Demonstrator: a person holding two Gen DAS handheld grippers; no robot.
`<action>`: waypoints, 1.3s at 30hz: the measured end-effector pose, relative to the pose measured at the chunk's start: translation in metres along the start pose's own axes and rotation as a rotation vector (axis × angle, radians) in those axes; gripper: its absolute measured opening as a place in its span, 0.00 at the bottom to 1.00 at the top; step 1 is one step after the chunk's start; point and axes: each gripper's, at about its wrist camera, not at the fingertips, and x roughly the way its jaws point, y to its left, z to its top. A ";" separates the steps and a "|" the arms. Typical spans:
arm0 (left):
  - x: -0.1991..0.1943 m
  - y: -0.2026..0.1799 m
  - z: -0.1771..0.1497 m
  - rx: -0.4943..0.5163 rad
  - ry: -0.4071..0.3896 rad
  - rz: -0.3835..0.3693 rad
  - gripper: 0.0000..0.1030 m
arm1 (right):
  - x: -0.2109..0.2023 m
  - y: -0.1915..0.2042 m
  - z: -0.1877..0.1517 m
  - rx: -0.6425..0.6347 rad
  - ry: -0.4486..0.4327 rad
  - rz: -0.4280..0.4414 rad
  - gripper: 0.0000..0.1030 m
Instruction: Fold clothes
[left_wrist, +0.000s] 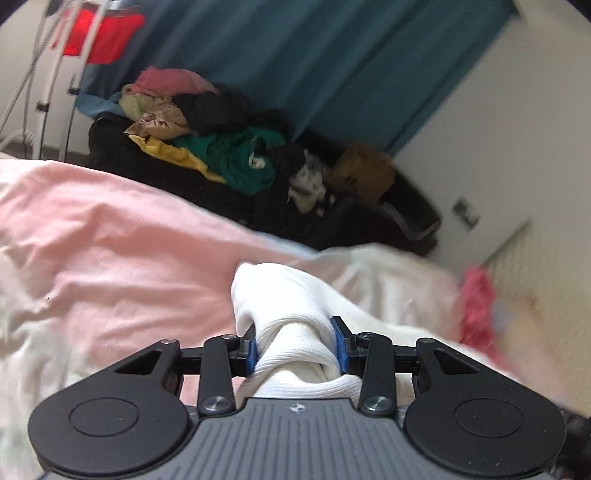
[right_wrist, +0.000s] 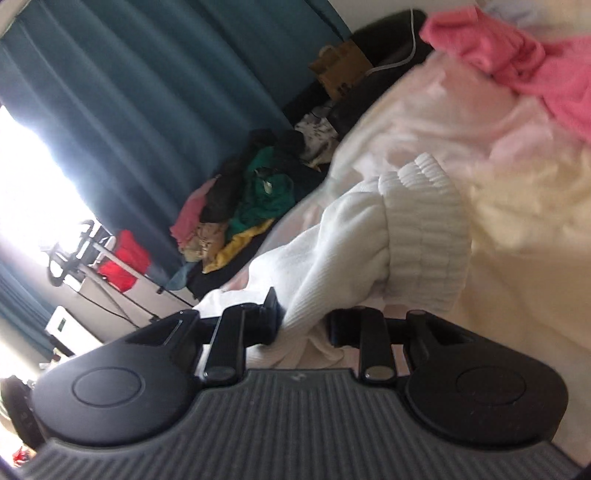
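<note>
1. Underneath me spreads a rumpled pale pink bedsheet (left_wrist: 110, 236), with cream-white bedding (right_wrist: 517, 229) bunched on it in the right wrist view.
2. Beyond the bed's far edge, a heap of mixed clothes (left_wrist: 207, 147) in green, yellow, black, tan and pink lies on a dark low surface, backed by a teal pleated curtain (left_wrist: 295, 55).
3. Beside that heap sits a brown cardboard box (left_wrist: 360, 175), and a red garment (left_wrist: 99, 37) hangs on a white rack at the upper left of the left wrist view.
4. At the bed's right side lies a bright pink fuzzy garment (right_wrist: 517, 55), well apart from both claws.
5. My left gripper (left_wrist: 297, 347) is clamped on a white ribbed knit garment (left_wrist: 295, 317); its blue pads (left_wrist: 337, 343) press a twisted bunch of the cloth from both sides.
6. My right gripper (right_wrist: 303, 325) grips the same white knit: cloth fills the gap between its black fingers (right_wrist: 271, 314), and a thick ribbed cuff bulges just ahead of them, above the sheet.
</note>
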 end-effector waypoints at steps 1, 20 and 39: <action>0.004 0.005 -0.005 0.039 0.000 -0.006 0.39 | 0.006 -0.009 -0.005 -0.008 0.010 0.015 0.27; -0.034 0.018 -0.076 0.252 0.021 0.124 0.49 | -0.021 -0.030 -0.101 0.076 0.165 -0.212 0.36; -0.347 -0.108 -0.115 0.384 -0.210 0.035 0.93 | -0.258 0.127 -0.109 -0.300 -0.028 -0.117 0.50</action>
